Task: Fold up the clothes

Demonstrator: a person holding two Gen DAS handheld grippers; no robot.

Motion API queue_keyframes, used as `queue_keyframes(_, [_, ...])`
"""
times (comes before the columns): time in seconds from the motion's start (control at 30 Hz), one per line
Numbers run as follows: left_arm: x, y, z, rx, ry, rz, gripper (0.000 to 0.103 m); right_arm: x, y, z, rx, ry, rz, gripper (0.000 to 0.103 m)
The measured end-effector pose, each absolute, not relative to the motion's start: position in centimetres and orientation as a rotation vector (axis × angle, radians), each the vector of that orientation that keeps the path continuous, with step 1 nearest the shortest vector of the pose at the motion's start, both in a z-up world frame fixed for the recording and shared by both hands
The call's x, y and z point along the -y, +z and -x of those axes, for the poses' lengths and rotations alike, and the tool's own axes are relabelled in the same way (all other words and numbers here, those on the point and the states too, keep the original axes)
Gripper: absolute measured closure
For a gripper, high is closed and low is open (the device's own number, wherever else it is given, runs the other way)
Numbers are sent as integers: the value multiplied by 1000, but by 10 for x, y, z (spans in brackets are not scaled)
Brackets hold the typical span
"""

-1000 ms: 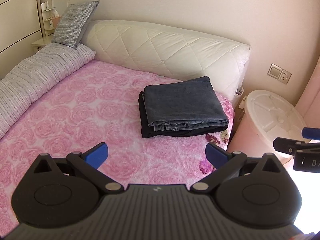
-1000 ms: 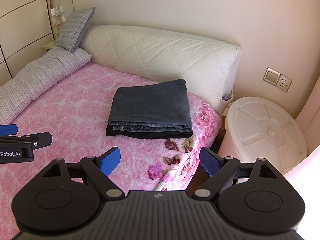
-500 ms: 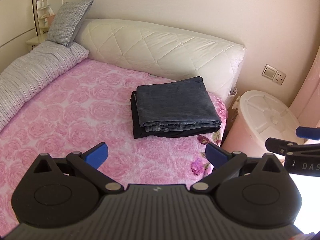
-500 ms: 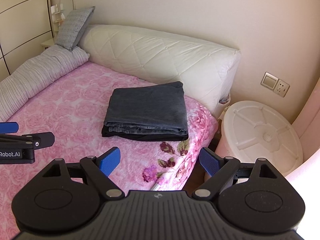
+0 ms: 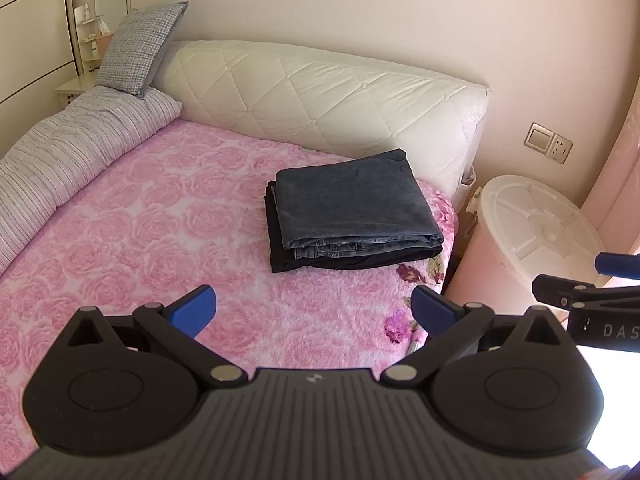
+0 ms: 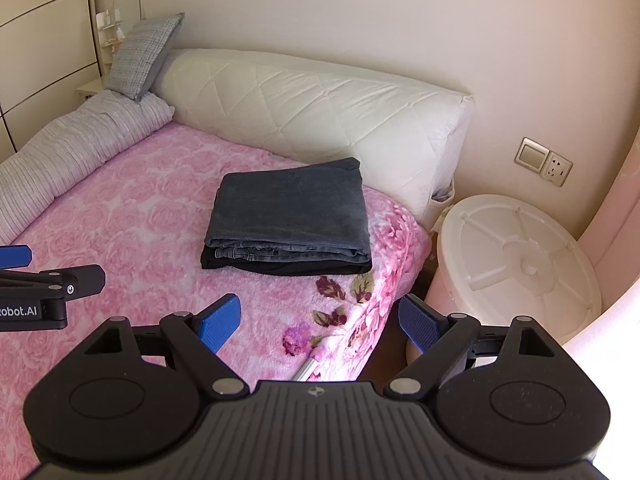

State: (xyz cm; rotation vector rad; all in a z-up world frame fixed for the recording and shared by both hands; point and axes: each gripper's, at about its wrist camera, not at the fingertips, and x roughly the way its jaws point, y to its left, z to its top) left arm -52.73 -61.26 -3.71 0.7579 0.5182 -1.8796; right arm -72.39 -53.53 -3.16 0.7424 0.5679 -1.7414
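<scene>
Folded clothes stacked, both grippers empty

Bed (image 5: 168, 216) with pink rose blanket fills both views. White lidded bin (image 6: 516, 264) stands beside it. Folded jeans (image 5: 352, 204) lie atop a black garment (image 5: 288, 256) near the headboard corner. Left gripper (image 5: 314, 306) spread wide, holding nothing. Right gripper (image 6: 320, 322) likewise spread, well short of the stack.

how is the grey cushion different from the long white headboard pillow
The grey cushion is small and square with a fine checked weave; the white pillow is long, spanning the bed's head, with diamond quilting. The cushion leans tilted atop the striped bolster; the pillow lies level against the wall behind the folded jeans. Both sit at the head of the bed.
</scene>
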Motion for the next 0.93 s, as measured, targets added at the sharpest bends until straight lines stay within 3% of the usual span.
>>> queue_keyframes(0.93, [587, -42, 519, -529, -1886, -713, 1, 519, -30, 713, -626, -1713, -707, 14])
